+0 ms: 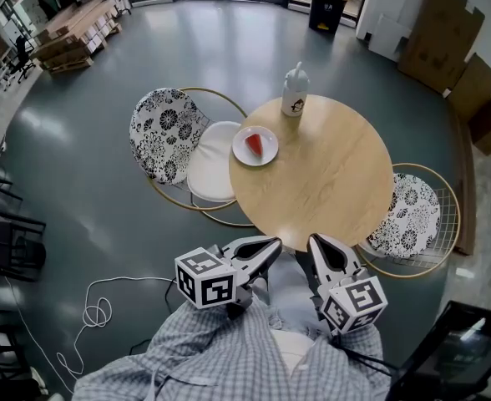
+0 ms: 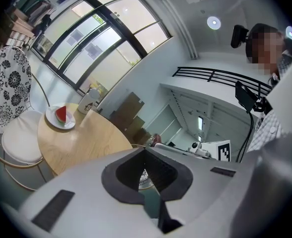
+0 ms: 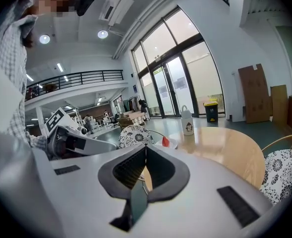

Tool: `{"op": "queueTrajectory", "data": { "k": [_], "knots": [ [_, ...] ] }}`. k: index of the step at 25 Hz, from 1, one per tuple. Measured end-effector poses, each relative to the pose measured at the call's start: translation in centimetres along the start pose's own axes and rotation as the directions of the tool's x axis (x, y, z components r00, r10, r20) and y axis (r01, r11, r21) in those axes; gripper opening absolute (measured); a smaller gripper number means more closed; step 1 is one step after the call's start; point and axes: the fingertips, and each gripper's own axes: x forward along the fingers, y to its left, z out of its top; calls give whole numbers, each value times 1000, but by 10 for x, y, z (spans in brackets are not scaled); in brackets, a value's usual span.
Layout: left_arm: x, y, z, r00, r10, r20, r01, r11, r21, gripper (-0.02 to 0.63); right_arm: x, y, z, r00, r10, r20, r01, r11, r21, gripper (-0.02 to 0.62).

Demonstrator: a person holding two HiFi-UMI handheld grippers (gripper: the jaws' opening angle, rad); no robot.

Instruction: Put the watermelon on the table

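Jaws together, both pairs — watermelon point(image 1: 254, 144) near table point(image 1: 333, 178) edge.

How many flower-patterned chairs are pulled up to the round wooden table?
2. In the head view, the first chair stands left of the table; the second chair stands at its lower right. None seem hidden.

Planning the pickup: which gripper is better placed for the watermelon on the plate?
Left, probably. The watermelon sits on the table's left part, nearer the left gripper; the right gripper would reach across. Both are shut and empty.
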Motion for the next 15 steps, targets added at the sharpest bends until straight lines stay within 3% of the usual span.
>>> {"op": "queueTrajectory", "data": {
  "k": [15],
  "knots": [
    [2,6,-1,1000,3,-6,-3,1000,-11,8,5,2,-5,999,29,-24,-29,1000,12,9]
  ]
}}
